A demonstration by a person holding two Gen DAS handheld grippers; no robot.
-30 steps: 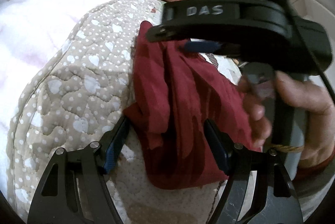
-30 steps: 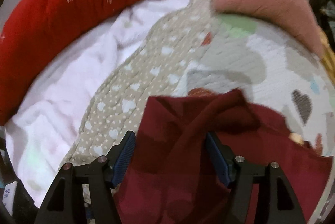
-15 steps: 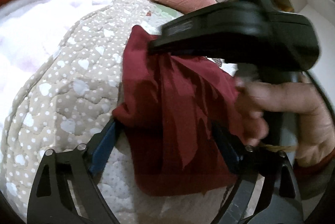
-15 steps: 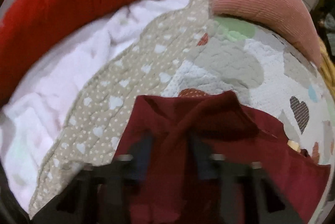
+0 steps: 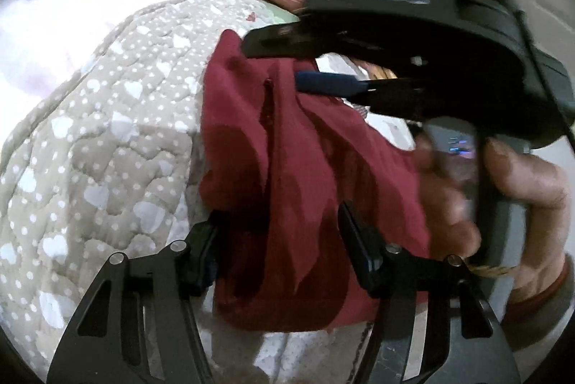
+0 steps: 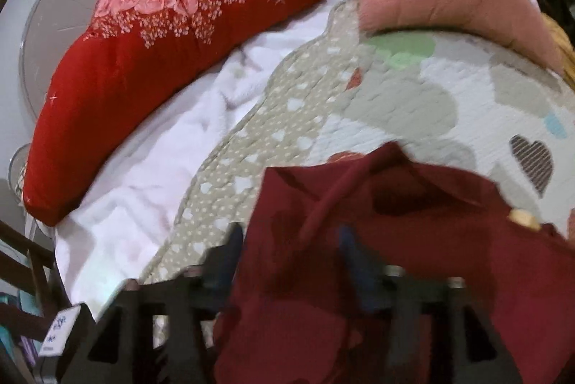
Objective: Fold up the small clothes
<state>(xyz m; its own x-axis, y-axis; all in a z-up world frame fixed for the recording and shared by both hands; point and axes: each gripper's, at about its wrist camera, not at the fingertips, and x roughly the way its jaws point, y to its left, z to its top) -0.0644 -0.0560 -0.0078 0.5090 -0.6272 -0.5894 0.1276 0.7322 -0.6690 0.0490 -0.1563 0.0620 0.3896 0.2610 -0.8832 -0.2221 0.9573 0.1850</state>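
L claw [image 5: 280, 240]: tilted down, just been closing, fingers clamped on 1 maroon garment [image 5: 287, 168] bunched btwn them
R claw [image 6: 287, 258]: steep down, just been opening, garment btwn fingers, grip can't tell
Quilt [image 5: 107, 132]: 1, under both

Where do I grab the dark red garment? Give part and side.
Grip the dark red garment at its long raised fold, coming from the heart-print quilt side, fingers across the fold. Bunched up there, it likely gives thickness to pinch.
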